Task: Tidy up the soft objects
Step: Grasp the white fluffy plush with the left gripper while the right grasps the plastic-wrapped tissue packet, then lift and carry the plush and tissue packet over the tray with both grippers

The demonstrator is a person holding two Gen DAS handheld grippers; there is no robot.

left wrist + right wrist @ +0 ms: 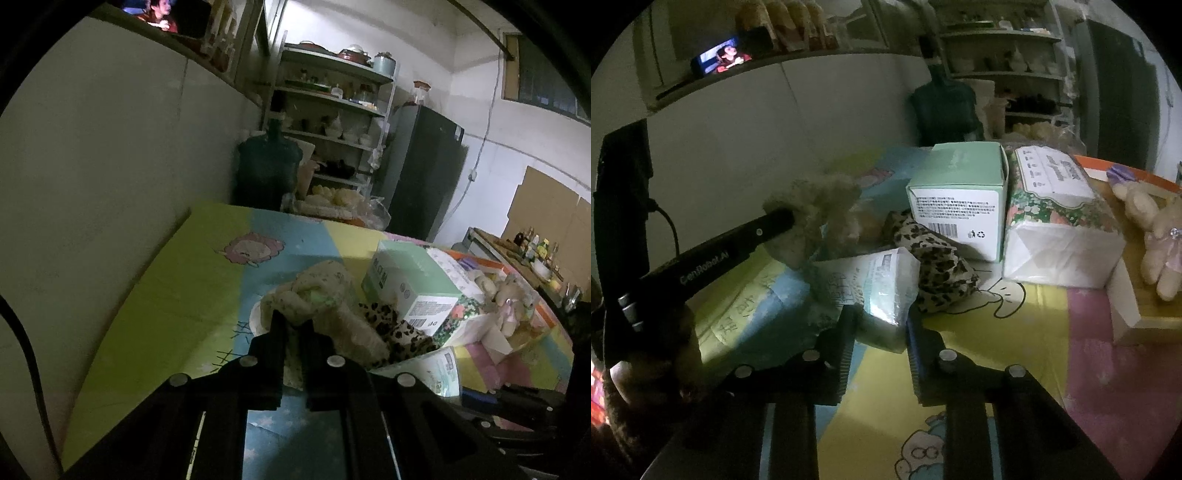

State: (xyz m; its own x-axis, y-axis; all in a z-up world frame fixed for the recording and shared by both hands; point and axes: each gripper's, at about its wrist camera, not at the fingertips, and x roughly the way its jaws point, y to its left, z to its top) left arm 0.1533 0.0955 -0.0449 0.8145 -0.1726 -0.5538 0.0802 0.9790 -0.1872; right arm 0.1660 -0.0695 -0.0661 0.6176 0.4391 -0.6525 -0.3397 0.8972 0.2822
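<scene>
My left gripper (294,325) is shut on a fuzzy beige cloth (317,295) and holds it above the colourful play mat (166,295). The right wrist view shows that cloth (820,210) pinched at the left gripper's tip (783,218). My right gripper (881,317) is closed on a small tissue pack (882,291) lying on the mat. A leopard-print cloth (934,266) lies just behind the pack; it also shows in the left wrist view (399,328).
A green box (956,199) and a floral tissue pack (1056,221) stand behind the cloths. A beige plush bear (1156,229) lies in a cardboard tray (1126,317) at the right. A wall (110,166) borders the mat on the left.
</scene>
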